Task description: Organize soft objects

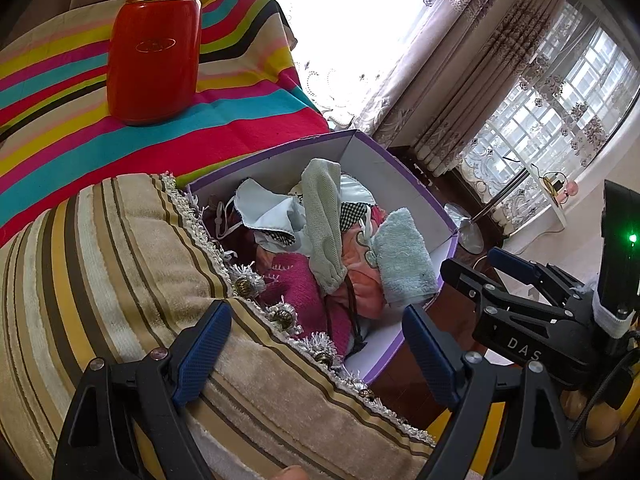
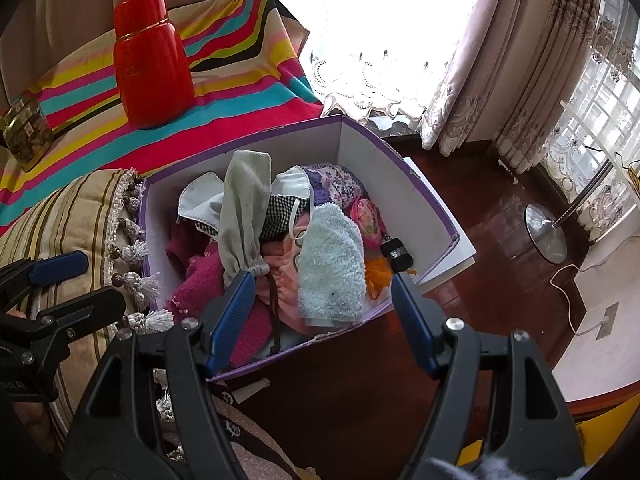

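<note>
Soft cloths lying heaped in the purple-edged white cardboard box (image 2: 404,184)

We are judging the pale blue terry washcloth (image 2: 330,264) light, limp and easy to pinch at a folded edge; it is lying atop the pile, just beyond our right hand-held gripper (image 2: 322,320), standing wide and empty, while our left hand-held gripper (image 1: 316,352), also wide and empty, is hovering over the striped tasselled cushion (image 1: 120,248).

One purple-edged box (image 2: 404,184), one red flask (image 2: 150,64), one striped cushion (image 1: 100,264), two white face masks (image 2: 200,200), two claws (image 2: 320,312).
</note>
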Demonstrator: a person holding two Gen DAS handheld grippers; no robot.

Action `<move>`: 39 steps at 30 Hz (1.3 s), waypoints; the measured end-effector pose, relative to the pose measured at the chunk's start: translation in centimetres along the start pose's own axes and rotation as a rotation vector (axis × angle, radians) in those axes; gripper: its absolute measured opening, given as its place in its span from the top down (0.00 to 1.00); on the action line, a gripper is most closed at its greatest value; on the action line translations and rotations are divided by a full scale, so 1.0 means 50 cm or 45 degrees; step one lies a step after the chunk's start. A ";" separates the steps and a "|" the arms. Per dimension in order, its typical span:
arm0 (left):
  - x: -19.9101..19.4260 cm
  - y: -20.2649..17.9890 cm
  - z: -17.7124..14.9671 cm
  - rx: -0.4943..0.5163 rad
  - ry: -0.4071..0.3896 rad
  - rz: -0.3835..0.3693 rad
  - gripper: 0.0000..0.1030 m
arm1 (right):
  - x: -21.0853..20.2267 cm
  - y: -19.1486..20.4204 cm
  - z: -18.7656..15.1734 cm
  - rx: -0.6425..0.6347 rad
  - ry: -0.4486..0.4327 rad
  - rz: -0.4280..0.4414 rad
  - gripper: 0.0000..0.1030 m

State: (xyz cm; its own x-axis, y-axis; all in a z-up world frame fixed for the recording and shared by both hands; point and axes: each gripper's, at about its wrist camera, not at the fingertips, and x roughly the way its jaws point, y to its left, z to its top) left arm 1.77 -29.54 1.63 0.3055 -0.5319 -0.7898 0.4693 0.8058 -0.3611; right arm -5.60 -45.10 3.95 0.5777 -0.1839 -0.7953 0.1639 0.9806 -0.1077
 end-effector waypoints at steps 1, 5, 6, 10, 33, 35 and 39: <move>0.000 0.000 0.000 -0.001 0.000 -0.001 0.14 | 0.000 0.001 0.000 -0.002 0.001 -0.001 0.29; 0.000 0.001 0.000 0.000 0.000 -0.001 0.14 | 0.001 0.001 -0.001 -0.004 0.003 0.000 0.29; 0.000 0.001 0.000 0.000 0.000 -0.001 0.14 | 0.001 0.002 -0.001 -0.005 0.005 0.000 0.29; 0.000 0.001 0.000 0.000 0.000 -0.001 0.14 | 0.001 0.001 -0.001 -0.005 0.005 0.000 0.28; 0.000 0.001 0.000 0.000 0.000 -0.002 0.14 | 0.007 0.000 -0.005 0.001 0.018 0.010 0.28; 0.000 0.001 0.000 0.000 -0.001 -0.002 0.14 | 0.007 0.000 -0.005 0.001 0.017 0.010 0.28; 0.000 0.001 0.000 0.000 0.000 -0.002 0.14 | 0.008 0.001 -0.006 0.000 0.018 0.008 0.28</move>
State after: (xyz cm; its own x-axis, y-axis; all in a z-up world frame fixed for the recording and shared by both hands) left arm 1.80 -29.49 1.60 0.3052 -0.5330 -0.7892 0.4696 0.8051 -0.3622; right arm -5.59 -45.11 3.47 0.5677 -0.1764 -0.8041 0.1604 0.9817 -0.1022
